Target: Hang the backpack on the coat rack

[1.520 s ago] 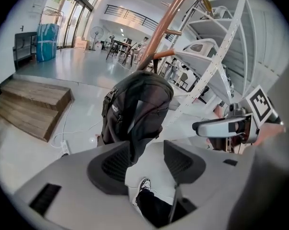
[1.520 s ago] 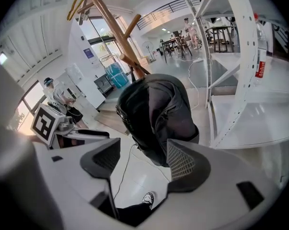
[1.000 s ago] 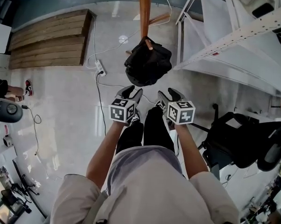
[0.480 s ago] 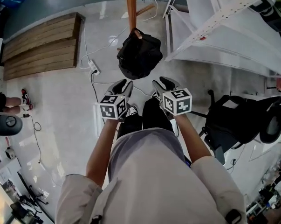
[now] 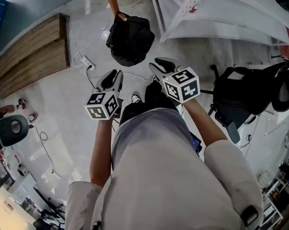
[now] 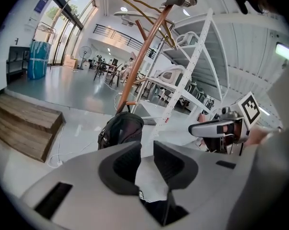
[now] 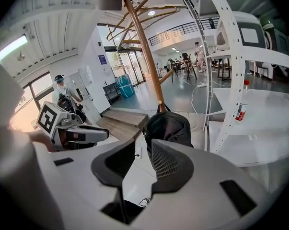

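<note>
2 claws up in front of the person, and neither is carrying anything. The left claw (image 6: 145, 150) has just been closing; its pads sit nearly together with a thin gap and only floor (image 5: 63, 95) showing through it. Same story on the right claw (image 7: 143, 150): closing, a narrow slit left, nothing between the pads.

Now the backpack (image 5: 130, 40). It sits at the foot of the rack (image 6: 144, 51), tight against the wooden pole, well ahead of both claws and touching neither. Its top loop runs up to what looks like a short low peg (image 6: 131, 103) on the pole, so my read is that it hangs from that peg. Whether its bottom clears the floor, I can't tell; the claws cover that part in both gripper views. The upper hooks, high on the pole, carry no bag.

So the step in hand looks like the let-go and the pull-away, with the hang itself likely made. Next move, as I judge it: keep both claws clear of the straps and check the loop sits well on the peg. If the bag sags or slips, 1 claw must spread again and take the loop.
</note>
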A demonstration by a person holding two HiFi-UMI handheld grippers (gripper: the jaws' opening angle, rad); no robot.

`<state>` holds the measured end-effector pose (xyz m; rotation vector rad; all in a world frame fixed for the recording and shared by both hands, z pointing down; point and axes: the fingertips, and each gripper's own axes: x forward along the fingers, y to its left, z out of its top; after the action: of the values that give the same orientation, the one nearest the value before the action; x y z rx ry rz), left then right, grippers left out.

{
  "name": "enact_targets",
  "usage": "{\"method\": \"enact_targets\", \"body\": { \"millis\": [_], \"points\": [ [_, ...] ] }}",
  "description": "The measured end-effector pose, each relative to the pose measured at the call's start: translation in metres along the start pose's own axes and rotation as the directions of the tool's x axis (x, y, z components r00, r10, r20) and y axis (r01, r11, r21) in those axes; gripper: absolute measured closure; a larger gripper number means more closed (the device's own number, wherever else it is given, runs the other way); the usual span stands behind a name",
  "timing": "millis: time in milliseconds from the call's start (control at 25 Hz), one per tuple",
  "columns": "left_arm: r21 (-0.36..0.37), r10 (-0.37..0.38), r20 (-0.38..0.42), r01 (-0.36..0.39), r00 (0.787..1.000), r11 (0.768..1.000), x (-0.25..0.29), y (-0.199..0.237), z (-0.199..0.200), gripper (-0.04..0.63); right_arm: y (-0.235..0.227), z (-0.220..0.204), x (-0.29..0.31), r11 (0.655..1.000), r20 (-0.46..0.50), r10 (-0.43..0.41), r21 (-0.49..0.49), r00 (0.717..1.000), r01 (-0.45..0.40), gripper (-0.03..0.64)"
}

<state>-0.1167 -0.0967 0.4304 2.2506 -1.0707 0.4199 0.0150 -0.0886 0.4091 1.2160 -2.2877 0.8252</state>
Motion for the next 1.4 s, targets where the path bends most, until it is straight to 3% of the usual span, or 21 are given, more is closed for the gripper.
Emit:
{"method": "enact_targets", "body": {
  "millis": [600, 1400],
  "points": [
    [-0.008, -0.039, 0.078, 0.039, 0.996, 0.999, -0.047, -0.011, 0.016, 0.535, 0.032, 0.019, -0.04, 1.0, 0.069, -0.001, -0.02, 0.998, 0.002, 0.548],
    [0.099, -0.066, 0.18, 0.049, 0.981, 0.994, -0.111, -0.036, 0.031, 0.588, 0.092, 0.023, -0.086, 0.999, 0.199, 0.025, -0.025, 0.98, -0.02, 0.602]
  ]
}}
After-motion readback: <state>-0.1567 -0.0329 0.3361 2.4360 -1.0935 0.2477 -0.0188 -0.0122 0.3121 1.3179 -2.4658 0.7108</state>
